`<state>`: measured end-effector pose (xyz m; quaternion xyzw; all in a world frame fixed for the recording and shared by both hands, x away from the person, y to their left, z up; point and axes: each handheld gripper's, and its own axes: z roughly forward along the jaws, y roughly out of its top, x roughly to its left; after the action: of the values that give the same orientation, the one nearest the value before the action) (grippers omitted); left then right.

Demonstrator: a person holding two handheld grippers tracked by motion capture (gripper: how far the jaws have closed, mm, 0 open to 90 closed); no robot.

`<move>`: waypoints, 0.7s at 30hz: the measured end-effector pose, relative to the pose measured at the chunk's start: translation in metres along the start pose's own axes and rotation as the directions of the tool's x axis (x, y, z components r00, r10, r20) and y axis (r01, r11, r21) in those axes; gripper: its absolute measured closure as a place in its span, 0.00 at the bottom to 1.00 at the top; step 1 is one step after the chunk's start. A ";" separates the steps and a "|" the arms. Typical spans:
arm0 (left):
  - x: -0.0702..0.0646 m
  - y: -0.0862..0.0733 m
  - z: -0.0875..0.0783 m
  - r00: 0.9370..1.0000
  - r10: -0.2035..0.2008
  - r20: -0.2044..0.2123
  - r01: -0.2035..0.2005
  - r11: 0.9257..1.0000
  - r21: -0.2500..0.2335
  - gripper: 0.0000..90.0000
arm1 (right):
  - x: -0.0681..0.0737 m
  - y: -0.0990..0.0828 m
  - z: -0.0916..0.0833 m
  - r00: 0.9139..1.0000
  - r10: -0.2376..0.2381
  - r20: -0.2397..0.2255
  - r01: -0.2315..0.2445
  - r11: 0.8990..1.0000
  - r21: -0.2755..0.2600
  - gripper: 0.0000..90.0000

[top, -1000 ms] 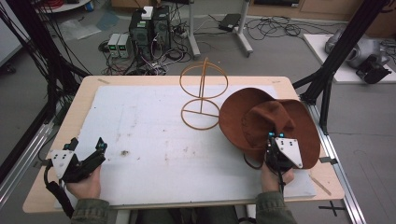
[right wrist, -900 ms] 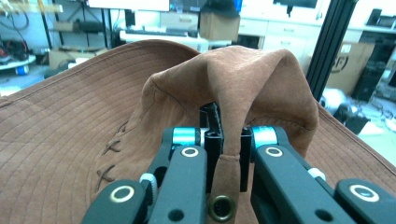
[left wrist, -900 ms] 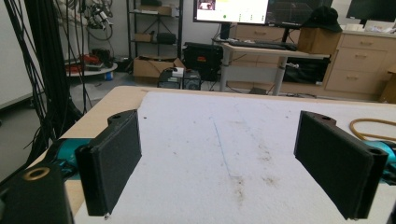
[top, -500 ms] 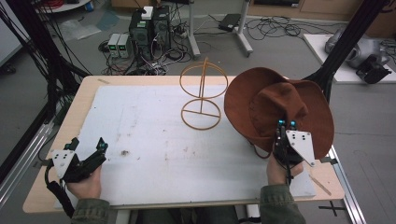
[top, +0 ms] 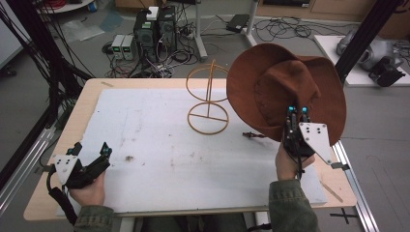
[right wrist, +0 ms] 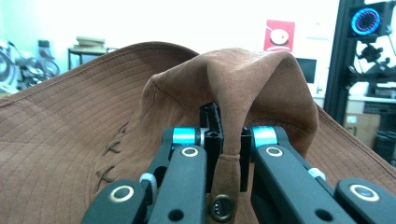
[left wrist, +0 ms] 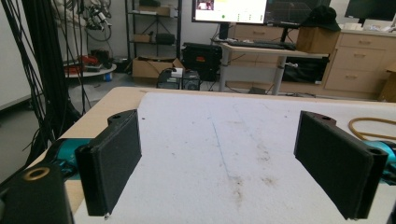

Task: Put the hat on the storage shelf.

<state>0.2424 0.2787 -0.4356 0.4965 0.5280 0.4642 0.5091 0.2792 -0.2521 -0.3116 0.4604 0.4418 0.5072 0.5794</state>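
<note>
White table (top: 159, 140), wire stand (top: 208, 99) beside hat (top: 285, 89), right tool (top: 297, 112) clamping hat, left tool (top: 89, 151) open

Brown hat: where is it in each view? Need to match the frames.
High view: brown hat upper right, lifted off the table, pinched by the right claw.
Left gripper view: not in it.
Right gripper view: centre, brim across the frame, crown fold between the jaws.
Shared landmark: wire hat stand, at the left gripper view's right edge.
</note>
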 end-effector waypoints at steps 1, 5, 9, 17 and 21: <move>0.000 0.000 0.000 1.000 0.001 0.001 -0.001 1.000 0.001 0.17 | 0.000 0.000 0.000 1.000 0.000 0.000 0.000 1.000 0.000 0.98; 0.000 0.000 0.000 1.000 -0.003 -0.001 0.003 1.000 -0.002 0.17 | 0.011 0.009 0.009 0.999 -0.008 -0.035 0.008 1.000 -0.010 0.98; 0.000 0.000 0.000 1.000 -0.005 -0.002 0.005 1.000 -0.004 0.17 | 0.025 0.018 0.021 0.997 -0.011 -0.082 0.009 1.000 -0.014 0.98; 0.001 0.000 0.001 1.000 -0.001 -0.001 0.001 1.000 -0.006 0.17 | 0.053 0.033 0.040 0.988 -0.016 -0.151 0.012 1.000 -0.026 0.98; 0.001 0.000 0.001 1.000 0.000 0.000 0.000 1.000 -0.005 0.17 | 0.070 0.042 0.051 0.981 -0.017 -0.195 0.011 0.999 -0.033 0.98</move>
<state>0.2435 0.2796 -0.4355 0.4952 0.5268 0.4656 0.5103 0.3277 -0.1839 -0.2639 0.3961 0.4916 0.5528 0.5440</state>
